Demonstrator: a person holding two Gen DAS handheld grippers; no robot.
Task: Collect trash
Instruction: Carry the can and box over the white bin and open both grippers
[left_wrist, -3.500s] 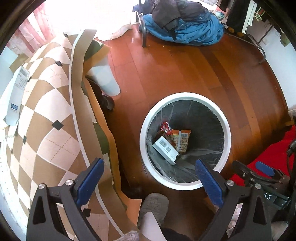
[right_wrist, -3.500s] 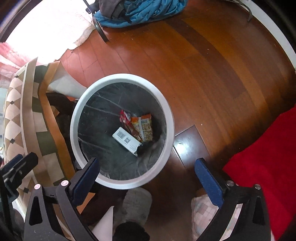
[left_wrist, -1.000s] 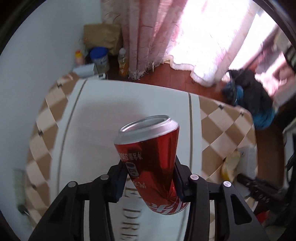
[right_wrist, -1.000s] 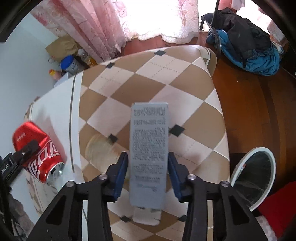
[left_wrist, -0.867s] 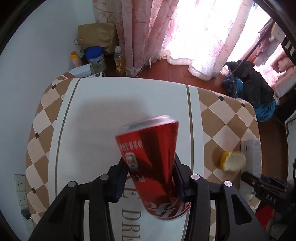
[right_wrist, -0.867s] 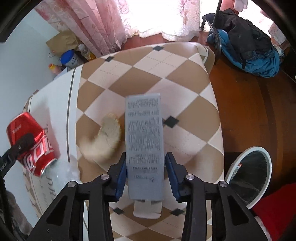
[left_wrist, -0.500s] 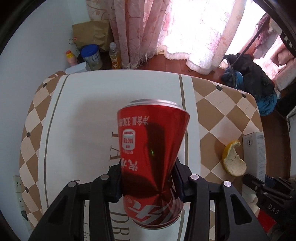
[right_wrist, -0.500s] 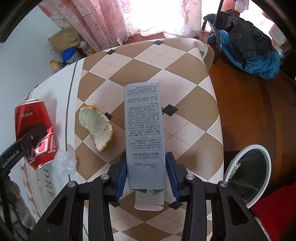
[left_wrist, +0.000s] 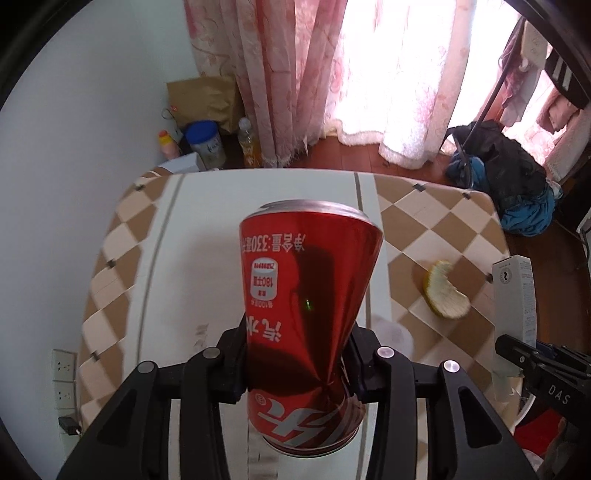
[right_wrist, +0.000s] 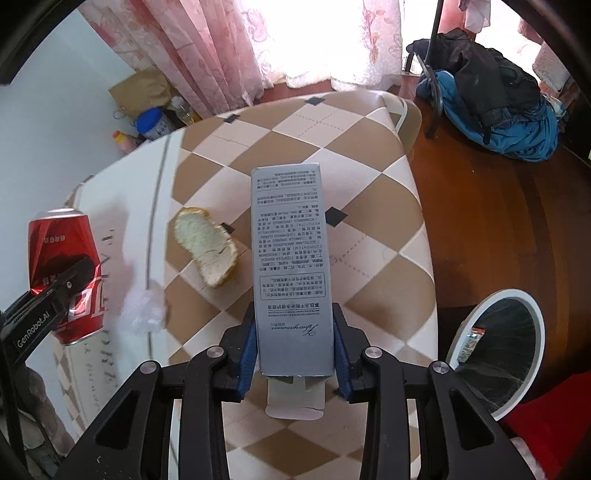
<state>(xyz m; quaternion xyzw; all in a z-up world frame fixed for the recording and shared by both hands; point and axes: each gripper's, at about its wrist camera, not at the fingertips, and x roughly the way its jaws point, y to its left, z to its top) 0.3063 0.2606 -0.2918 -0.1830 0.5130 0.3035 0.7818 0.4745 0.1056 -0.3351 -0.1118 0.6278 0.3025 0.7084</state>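
Two items are lifted above the table (left_wrist: 184, 258). Left view: left hand-held gripper (left_wrist: 297, 363) pinches a dented red aluminium can (left_wrist: 303, 317); further crushing could let it slip. Right view: right hand-held gripper (right_wrist: 293, 350), jaws just narrowed, clamps a tall grey cardboard box (right_wrist: 291, 273) whose open flap could snag the white round bin (right_wrist: 495, 354).

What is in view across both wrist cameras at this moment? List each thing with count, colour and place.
soda can: 1, red, dented, clamped in the left gripper above the table
carton: 1, grey with print, clamped in the right gripper, bottom flap hanging open
peel: 1, yellow-white, on the checked tablecloth
plastic scrap: 1, clear, on the table near the peel
tablecloth: 1, brown and cream checks with a white middle
trash bin: 1, white rim, dark liner, on the floor beside the table, wrappers inside
paper bag: 1, brown, by the curtain
curtain: pink
clothes heap: blue and black, on the floor
left gripper: black
right gripper: black, blue pads
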